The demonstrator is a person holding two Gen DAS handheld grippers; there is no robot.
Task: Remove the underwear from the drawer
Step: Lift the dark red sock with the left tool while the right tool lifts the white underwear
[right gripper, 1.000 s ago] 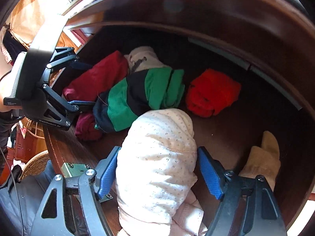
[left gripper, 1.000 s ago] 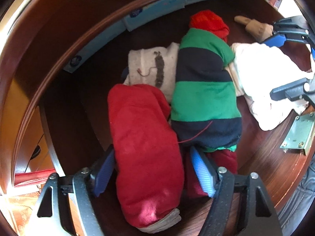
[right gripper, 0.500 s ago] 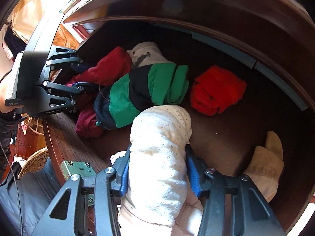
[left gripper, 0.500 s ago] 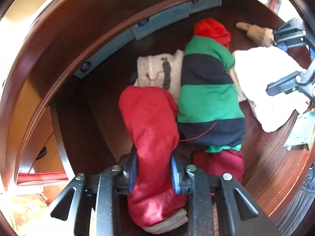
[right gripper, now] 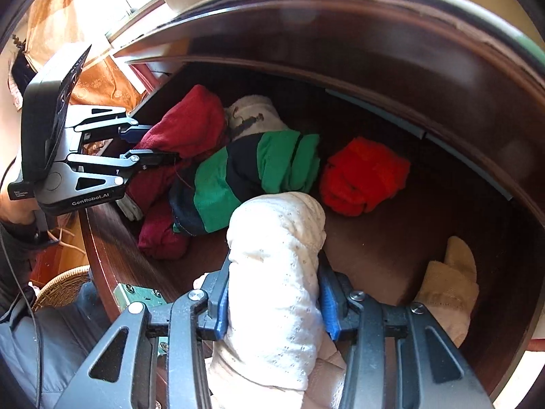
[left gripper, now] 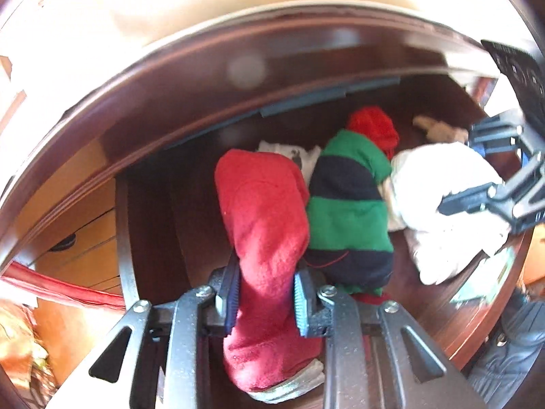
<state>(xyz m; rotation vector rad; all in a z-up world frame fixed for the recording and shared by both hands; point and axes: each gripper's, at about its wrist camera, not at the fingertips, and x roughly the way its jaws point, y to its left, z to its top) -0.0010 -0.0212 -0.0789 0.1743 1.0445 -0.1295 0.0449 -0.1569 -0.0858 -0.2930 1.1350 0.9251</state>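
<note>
Here, both tools were inside the dark wooden drawer [right gripper: 112, 238], and each one had a soft roll of underwear.

Nearest the drawer's front edge, the right tool [right gripper: 272, 303] had its blue pads pressed on the sides of a white dotted roll [right gripper: 276, 272]. Its jaws were closing a bit more. The roll was fat and squashy, so it could have slid out when lifted.

Farther along the front edge, the left tool [left gripper: 265, 296] was squeezed tight on a dark red roll [left gripper: 262, 218]. A grey band hung loose at the roll's near end, so it might have come unrolled.

Toward the middle of the drawer, a green and navy roll [left gripper: 347, 211] leaned against the red one. A thin red thread lay across it. I think the thread could have snagged and dragged it along.

Toward the back of the drawer sat a bright red bundle [right gripper: 364, 173], a white cloth with a dark mark [right gripper: 252, 116] and a tan sock [right gripper: 449, 283]. These looked safe.
</note>
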